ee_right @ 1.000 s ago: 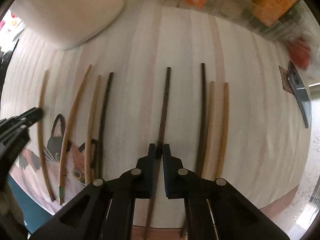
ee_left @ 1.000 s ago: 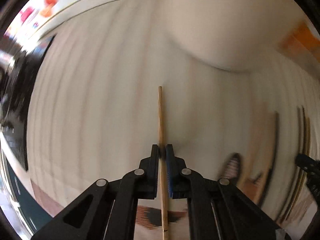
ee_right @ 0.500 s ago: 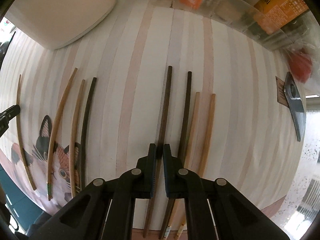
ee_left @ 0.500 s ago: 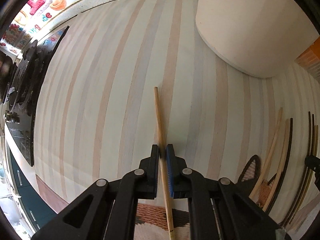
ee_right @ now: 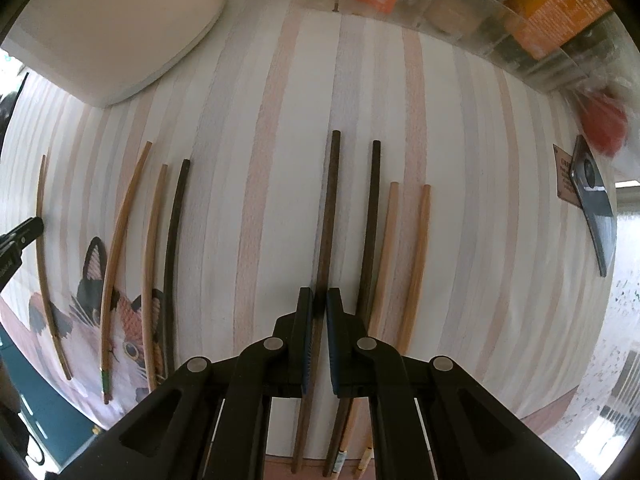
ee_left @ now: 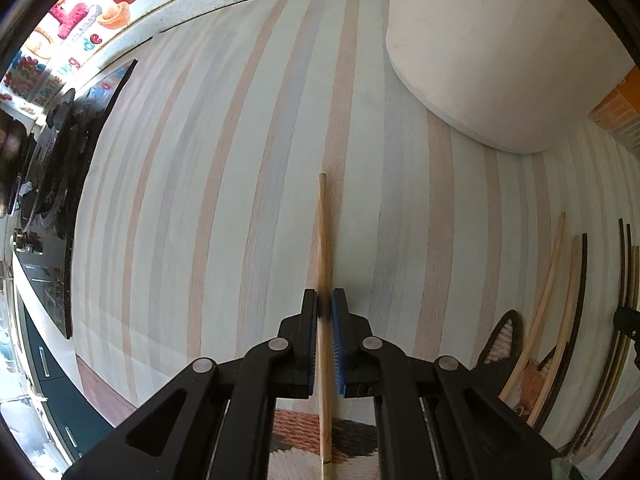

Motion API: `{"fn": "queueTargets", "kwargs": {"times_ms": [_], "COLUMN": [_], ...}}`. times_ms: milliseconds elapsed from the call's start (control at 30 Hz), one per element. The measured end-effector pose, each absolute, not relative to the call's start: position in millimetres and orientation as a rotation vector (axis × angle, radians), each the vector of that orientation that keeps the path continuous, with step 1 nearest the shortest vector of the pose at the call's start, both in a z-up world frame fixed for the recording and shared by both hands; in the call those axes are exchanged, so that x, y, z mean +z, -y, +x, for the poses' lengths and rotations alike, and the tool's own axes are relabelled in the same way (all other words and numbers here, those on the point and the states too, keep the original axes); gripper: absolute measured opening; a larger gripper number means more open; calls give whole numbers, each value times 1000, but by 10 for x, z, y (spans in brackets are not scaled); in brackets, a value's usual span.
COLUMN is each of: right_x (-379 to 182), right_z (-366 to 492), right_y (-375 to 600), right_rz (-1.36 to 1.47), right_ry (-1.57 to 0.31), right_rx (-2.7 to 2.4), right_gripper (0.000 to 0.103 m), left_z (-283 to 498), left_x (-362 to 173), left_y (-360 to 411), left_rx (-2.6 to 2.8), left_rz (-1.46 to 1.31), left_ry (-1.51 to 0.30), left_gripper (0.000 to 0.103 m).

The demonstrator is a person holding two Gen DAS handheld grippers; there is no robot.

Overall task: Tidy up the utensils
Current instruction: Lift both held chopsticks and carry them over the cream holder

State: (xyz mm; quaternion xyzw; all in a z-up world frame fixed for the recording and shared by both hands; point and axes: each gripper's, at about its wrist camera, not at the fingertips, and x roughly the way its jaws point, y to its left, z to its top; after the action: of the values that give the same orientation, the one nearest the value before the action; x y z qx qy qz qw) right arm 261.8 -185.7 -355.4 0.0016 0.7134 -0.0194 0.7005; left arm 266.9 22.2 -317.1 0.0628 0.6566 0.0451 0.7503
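My left gripper (ee_left: pixel 324 300) is shut on a light wooden chopstick (ee_left: pixel 322 232) that points away over the striped cloth (ee_left: pixel 200 220). My right gripper (ee_right: pixel 319 300) is shut on a dark brown chopstick (ee_right: pixel 330 200). Just right of it lie another dark chopstick (ee_right: pixel 371 216) and two light ones (ee_right: pixel 418 248) side by side. Left of it, across the cat mat (ee_right: pixel 120 320), lie two light chopsticks (ee_right: pixel 120 240) and a dark one (ee_right: pixel 174 240). The left gripper's tip (ee_right: pixel 24 234) shows at the left edge with its chopstick (ee_right: pixel 40 240).
A large white container (ee_left: pixel 500 48) stands at the back between both views. A clear organiser (ee_right: pixel 460 4) with orange packets lines the back right. A phone (ee_right: pixel 596 208) lies at the right. A dark stove top (ee_left: pixel 60 200) borders the cloth's left side.
The left gripper has carried its light chopstick leftward, away from the cat mat; that view went from blurred to sharp. The right gripper's dark chopstick now lies closer to the group on its right.
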Motion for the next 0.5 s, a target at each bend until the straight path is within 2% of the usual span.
{"fn": "queueTargets", "kwargs": {"times_ms": [267, 500], "right_x": [-3432, -3091], "right_z": [2520, 2451], "right_y": [1954, 1953], "right_rz": [66, 82], "right_ry": [-1548, -1474], "right_rx": [-24, 21], "right_gripper": [6, 6], "left_z": [2563, 2381], "left_x": [-2989, -2559], "left_y": [-178, -128], "left_rx": [79, 33], "left_rz": [108, 64], "left_ry": [-1408, -1328], "left_gripper": [4, 4]}}
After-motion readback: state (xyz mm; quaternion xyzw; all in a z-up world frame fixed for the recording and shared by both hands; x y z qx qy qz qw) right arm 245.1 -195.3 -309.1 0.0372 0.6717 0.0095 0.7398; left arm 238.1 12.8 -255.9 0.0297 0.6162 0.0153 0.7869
